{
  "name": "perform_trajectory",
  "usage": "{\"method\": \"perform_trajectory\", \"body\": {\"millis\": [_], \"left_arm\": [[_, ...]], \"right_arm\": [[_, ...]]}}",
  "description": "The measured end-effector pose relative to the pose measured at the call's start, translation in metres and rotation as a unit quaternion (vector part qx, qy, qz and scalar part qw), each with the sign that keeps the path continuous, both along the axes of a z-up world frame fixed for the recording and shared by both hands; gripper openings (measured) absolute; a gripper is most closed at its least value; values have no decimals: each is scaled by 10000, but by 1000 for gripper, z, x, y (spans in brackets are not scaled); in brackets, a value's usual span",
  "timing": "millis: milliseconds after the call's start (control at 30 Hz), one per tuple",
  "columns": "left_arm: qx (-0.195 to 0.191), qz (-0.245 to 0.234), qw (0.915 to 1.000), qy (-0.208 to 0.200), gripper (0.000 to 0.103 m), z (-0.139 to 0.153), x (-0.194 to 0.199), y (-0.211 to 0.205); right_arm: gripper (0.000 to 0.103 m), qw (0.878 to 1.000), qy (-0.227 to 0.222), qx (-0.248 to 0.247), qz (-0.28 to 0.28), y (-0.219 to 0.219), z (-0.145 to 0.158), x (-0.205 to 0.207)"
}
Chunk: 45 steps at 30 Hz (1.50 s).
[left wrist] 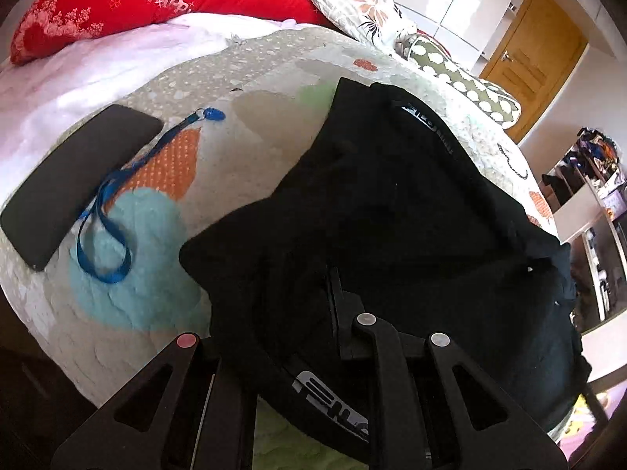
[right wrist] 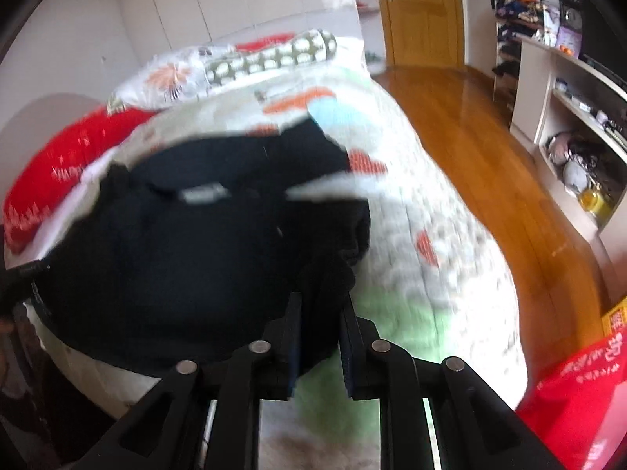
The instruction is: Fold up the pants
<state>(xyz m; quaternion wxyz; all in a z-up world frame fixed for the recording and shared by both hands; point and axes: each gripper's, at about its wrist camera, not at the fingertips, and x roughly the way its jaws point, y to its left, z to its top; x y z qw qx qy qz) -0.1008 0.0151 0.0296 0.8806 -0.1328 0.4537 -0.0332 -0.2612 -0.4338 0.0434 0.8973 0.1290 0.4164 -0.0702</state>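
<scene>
Black pants (left wrist: 392,211) lie bunched on a patterned quilt (left wrist: 243,78), with a white logo on the waistband near the camera. My left gripper (left wrist: 298,313) has cloth draped over its left finger and only its right finger (left wrist: 337,293) shows, so its state is unclear. In the right wrist view the pants (right wrist: 196,243) fill the left half, blurred. My right gripper (right wrist: 321,297) is shut on a fold of the pants at their right edge.
A black phone (left wrist: 74,180) and a blue lanyard (left wrist: 113,211) lie on the quilt at the left. Red (left wrist: 149,0) and floral pillows sit at the bed's far end. Wooden floor (right wrist: 490,180), a door and shelves (right wrist: 580,145) are at the right.
</scene>
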Motion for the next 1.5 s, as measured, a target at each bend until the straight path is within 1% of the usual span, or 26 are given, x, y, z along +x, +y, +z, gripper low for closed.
{"method": "perform_trajectory", "body": {"millis": [33,67,133,200,267,333,433,467,500,533,567,600,633,667,767,867,933,967,1000,1100,1167,1267,1333,1400,1433,1500], "left_arm": [[68,3,10000,-34,11,2,-2,-2],[133,-3,9999,-63,11,3,-4,-4],[232,-3,9997,-116,11,5,-6,-7],[311,13,9995,-105,11,4,-6,-9],[338,39,9994,-93,11,2,-7,-10],[345,48,9993,-94,12,2,-7,-11],[340,19,9994,-106,15,2,-5,-9],[336,9,9994,-102,19,2,-5,-8],[364,20,9993,-96,26,2,-5,-6],[387,31,9992,-91,30,2,-6,-4],[384,27,9992,-86,36,3,-6,-1],[369,23,9993,-80,44,5,-7,2],[342,28,9994,-89,46,7,-8,6],[322,41,9994,-122,48,10,-9,12],[276,62,9993,-238,60,20,-9,24],[346,229,9981,-452,60,34,-6,36],[305,256,9978,-539,65,41,1,44],[281,261,9978,-540,73,43,7,48],[289,260,9979,-511,76,43,12,49],[445,6,9982,-391,76,43,36,43],[556,-321,9976,-246,76,37,53,32],[785,-995,9919,4,76,22,77,9],[949,-1357,9860,181,76,11,86,-3],[1097,-1572,9809,343,76,0,94,-10],[1109,-1648,9792,404,76,-4,97,-12],[958,-1751,9787,486,79,-7,102,-10]], "right_arm": [[38,9997,-76,-48,-211,-5,7,-3],[43,9991,-163,-122,-367,-10,13,-5],[48,9961,-576,-243,-616,-17,32,-11],[49,9952,-763,-179,-583,-18,46,-4],[49,9961,-783,-196,-356,-9,51,13],[49,9973,-716,-146,11,7,49,34],[50,9979,-424,75,494,32,34,69],[49,9971,-266,136,702,43,25,86],[49,9963,-116,148,836,57,15,100],[49,9957,24,127,917,64,7,114],[49,9950,229,67,969,73,-3,131],[49,9949,336,12,956,77,-9,140],[49,9951,440,-89,880,80,-17,155],[49,9953,451,-101,845,81,-18,163],[49,9970,375,14,670,75,-17,196],[49,9988,229,96,430,64,-10,239],[49,9990,156,260,324,58,-8,263],[49,9991,127,302,281,55,-7,271],[49,9993,149,286,193,52,-8,282],[49,9994,168,291,85,51,-4,295],[49,9994,158,280,161,50,1,290],[49,9990,249,18,366,44,10,267],[50,9985,223,-86,485,33,18,238],[50,9986,209,-278,387,18,25,209],[50,9986,163,-391,301,9,29,192],[50,9987,39,-489,116,-8,37,157]]}}
